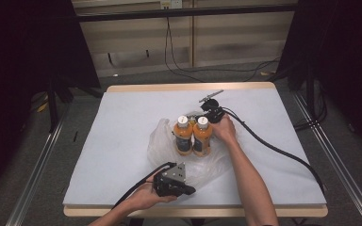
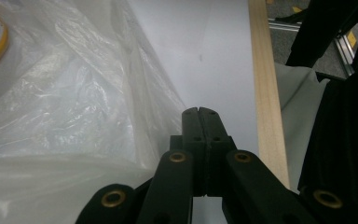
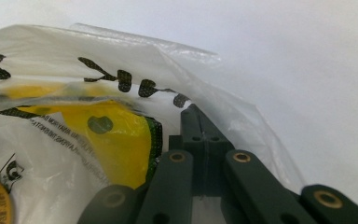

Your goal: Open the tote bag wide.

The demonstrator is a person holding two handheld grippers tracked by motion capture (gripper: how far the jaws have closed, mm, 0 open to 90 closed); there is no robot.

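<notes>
Two orange bottles with white caps stand upright side by side on a crumpled clear plastic bag in the middle of the table. My right gripper is just behind the right bottle. In the right gripper view its jaws are shut, pinching the bag's film, and a yellow bottle label shows through the film. My left gripper lies low at the bag's near edge. Its jaws are shut where taut creases in the bag run into the tips.
A white cover lies over the table, and the wooden front edge passes close to the left gripper. The right gripper's thick black cable trails across the right side of the table. Black curtains and frame rails flank the table.
</notes>
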